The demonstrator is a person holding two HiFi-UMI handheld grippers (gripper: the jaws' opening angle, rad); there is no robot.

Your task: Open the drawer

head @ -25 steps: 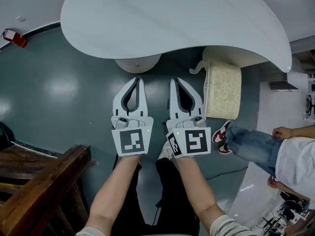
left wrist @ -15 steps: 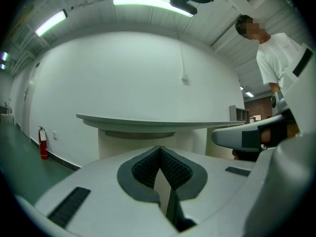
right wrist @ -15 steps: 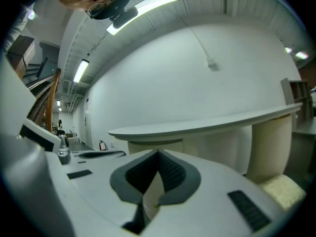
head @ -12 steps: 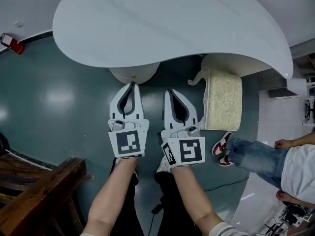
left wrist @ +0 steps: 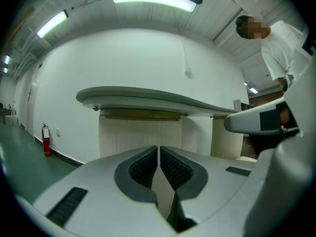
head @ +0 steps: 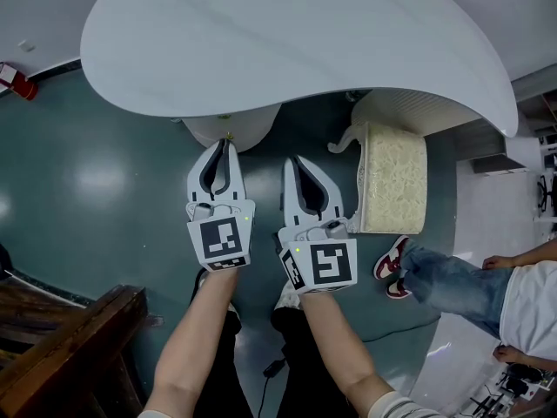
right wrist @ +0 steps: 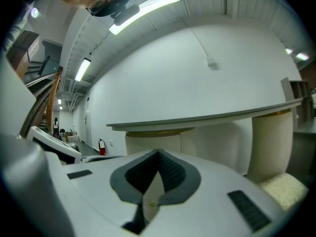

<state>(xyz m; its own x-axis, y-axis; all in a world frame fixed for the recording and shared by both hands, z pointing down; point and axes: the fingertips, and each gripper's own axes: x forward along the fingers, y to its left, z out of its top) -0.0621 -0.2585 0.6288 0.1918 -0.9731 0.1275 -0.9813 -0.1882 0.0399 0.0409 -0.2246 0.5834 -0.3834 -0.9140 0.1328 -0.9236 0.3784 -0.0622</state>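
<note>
Approach step: left claw (head: 224,143) and right claw (head: 292,160) both closed, empty; likely drawer (left wrist: 140,115) ahead, above tips; next, spread jaws, reach its front

The white tabletop (head: 287,42) hides most of its pedestal (head: 252,124); the right edge crops a bystander (head: 452,281).

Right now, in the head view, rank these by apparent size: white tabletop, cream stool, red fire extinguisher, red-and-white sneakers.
1. white tabletop
2. cream stool
3. red-and-white sneakers and red fire extinguisher: these look alike, and the extinguisher is cut by the frame edge, so they stay unranked.
</note>
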